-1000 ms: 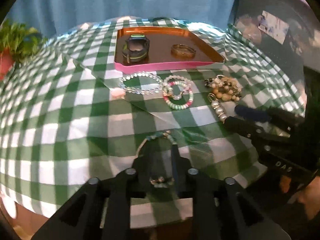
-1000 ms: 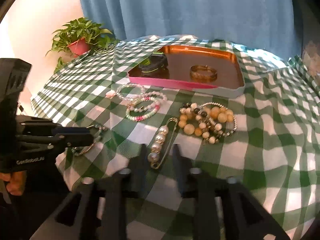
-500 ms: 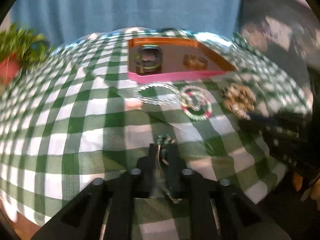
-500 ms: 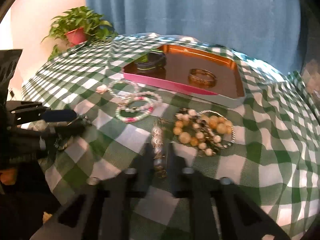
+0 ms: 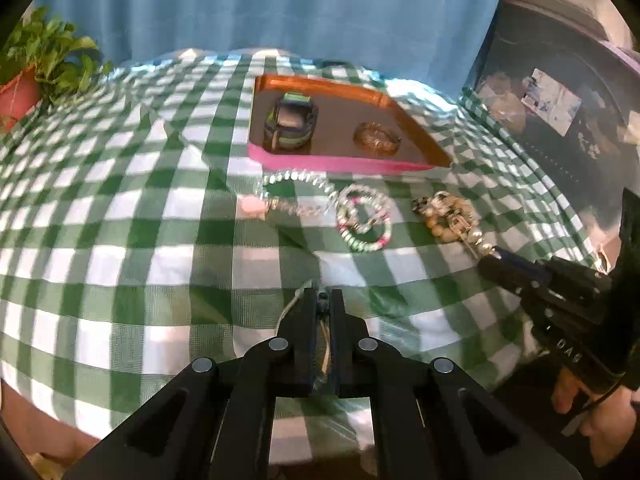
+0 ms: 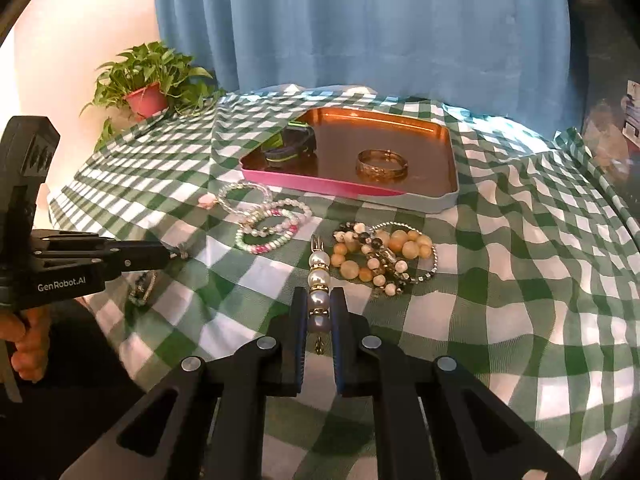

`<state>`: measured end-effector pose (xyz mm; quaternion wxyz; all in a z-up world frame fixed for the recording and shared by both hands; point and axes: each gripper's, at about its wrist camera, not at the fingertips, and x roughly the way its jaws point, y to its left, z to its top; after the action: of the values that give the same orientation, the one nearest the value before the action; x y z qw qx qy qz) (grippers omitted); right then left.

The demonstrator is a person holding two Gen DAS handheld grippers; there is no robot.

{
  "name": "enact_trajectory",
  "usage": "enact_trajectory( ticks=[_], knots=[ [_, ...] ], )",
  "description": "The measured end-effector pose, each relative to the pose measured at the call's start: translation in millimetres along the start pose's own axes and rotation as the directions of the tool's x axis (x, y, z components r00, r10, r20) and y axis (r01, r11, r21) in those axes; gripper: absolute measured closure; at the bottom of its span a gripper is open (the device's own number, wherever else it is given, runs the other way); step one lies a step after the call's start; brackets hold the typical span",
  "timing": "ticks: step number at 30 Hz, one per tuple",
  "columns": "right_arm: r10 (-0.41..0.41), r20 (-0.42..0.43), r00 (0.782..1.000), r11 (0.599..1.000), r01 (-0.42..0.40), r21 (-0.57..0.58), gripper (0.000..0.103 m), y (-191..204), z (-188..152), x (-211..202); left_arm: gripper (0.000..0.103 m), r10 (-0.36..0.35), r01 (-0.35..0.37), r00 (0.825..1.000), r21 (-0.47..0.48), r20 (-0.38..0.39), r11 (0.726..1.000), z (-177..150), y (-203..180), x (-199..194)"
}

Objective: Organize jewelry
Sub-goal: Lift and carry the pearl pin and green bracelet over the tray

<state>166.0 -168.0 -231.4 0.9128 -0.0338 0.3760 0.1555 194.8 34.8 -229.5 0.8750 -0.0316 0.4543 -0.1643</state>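
My left gripper (image 5: 321, 300) is shut on a thin dark beaded bracelet (image 5: 325, 344), which hangs below it in the right wrist view (image 6: 142, 292). My right gripper (image 6: 319, 300) is shut on a pearl pin brooch (image 6: 319, 280). A pink-rimmed copper tray (image 6: 448, 184) holds a black-and-green watch (image 6: 290, 146) and a gold bangle (image 6: 382, 164). In front of the tray lie a clear bead bracelet (image 6: 242, 196), pink and white bead bracelets (image 6: 272, 226) and a pile of tan bead bracelets (image 6: 384, 256).
A green and white checked cloth (image 6: 520, 280) covers the table. A potted plant (image 6: 148, 88) stands at the far left corner. A blue curtain (image 6: 360, 24) hangs behind. The table's front edge lies under both grippers.
Both grippers have closed, the left on the dark bracelet and the right on the pearl brooch. The left gripper has lifted its bracelet off the cloth.
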Motion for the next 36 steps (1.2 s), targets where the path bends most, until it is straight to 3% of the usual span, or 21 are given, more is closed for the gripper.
enact_trajectory(
  ticks=[14,17,29,36],
  knots=[
    [-0.001,0.076,0.997,0.999,-0.003,0.053,0.093,23,30,-48,0.098,0.012,-0.012,0.989,-0.006,0.147,1.000,40,-16,-69],
    [0.005,0.082,0.997,0.998,-0.010,0.068,0.093,22,38,-56,0.098,0.025,-0.030,0.985,0.021,0.170,0.999,50,-26,-75],
    [-0.005,0.096,0.995,0.998,0.000,0.057,0.093,13,78,-74,0.097,-0.031,0.010,0.970,0.089,0.240,0.996,103,-58,-83],
    [-0.008,0.125,0.992,1.000,0.007,0.009,0.093,6,112,-80,0.097,-0.068,0.033,0.949,0.116,0.307,0.993,142,-59,-91]
  ],
)
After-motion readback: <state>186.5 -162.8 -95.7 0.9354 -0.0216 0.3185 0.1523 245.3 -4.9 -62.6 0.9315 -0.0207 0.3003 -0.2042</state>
